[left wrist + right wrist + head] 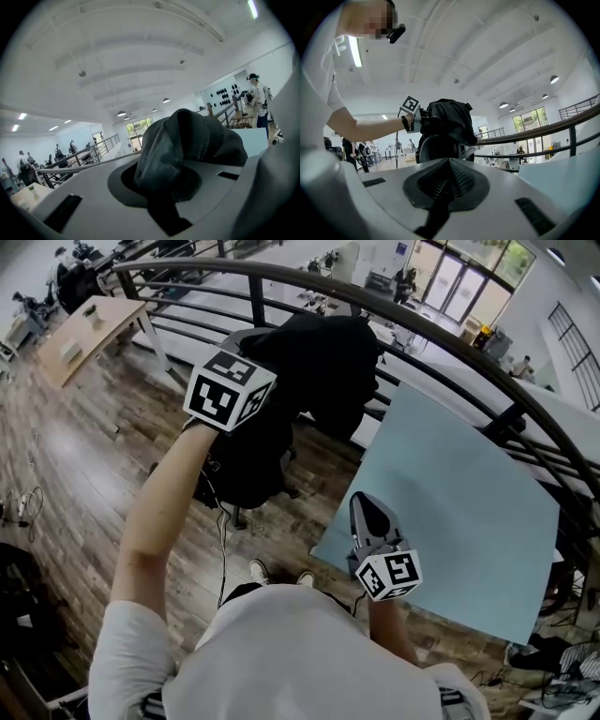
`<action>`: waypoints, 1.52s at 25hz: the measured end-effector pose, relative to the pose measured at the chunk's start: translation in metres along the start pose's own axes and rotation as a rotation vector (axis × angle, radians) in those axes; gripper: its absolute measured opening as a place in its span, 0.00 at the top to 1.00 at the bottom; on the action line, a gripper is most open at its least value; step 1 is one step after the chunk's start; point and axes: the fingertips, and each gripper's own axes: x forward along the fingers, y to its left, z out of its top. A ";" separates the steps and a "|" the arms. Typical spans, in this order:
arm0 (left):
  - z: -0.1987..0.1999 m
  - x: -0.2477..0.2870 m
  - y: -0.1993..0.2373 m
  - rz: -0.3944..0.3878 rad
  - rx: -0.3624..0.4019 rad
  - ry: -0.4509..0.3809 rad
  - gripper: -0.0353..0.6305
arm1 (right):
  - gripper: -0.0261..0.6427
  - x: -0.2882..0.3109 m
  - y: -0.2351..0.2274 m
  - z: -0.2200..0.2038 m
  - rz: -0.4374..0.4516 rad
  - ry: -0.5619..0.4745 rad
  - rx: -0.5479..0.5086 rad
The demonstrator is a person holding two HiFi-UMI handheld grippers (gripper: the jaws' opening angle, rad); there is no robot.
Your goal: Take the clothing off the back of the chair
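While held high on an outstretched forearm [164, 493], left gripper [161, 180]: jaws nearly closed, pinching the black clothing [187, 140], which bunches between and past them.
Right gripper [447, 183]: level, jaws together, empty.
Chair [440, 149]: ahead of right jaws, under the clothing.
Railing [412, 329]: beyond both jaws.
Blue board [459, 512]: right of the right jaws.
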 end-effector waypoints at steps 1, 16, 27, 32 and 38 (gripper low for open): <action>-0.002 -0.004 0.003 0.003 -0.013 -0.001 0.84 | 0.93 0.002 0.003 0.001 0.005 0.000 -0.002; -0.017 -0.050 0.037 0.077 -0.192 -0.081 0.84 | 0.93 0.008 0.018 0.007 0.046 0.002 -0.034; -0.041 -0.130 0.078 0.180 -0.321 -0.159 0.84 | 0.93 0.020 0.040 0.016 0.086 -0.011 -0.063; -0.054 -0.158 0.079 0.216 -0.343 -0.173 0.84 | 0.93 0.023 0.044 0.019 0.097 -0.021 -0.063; -0.075 -0.197 0.074 0.269 -0.373 -0.183 0.84 | 0.93 0.023 0.048 0.021 0.111 -0.034 -0.064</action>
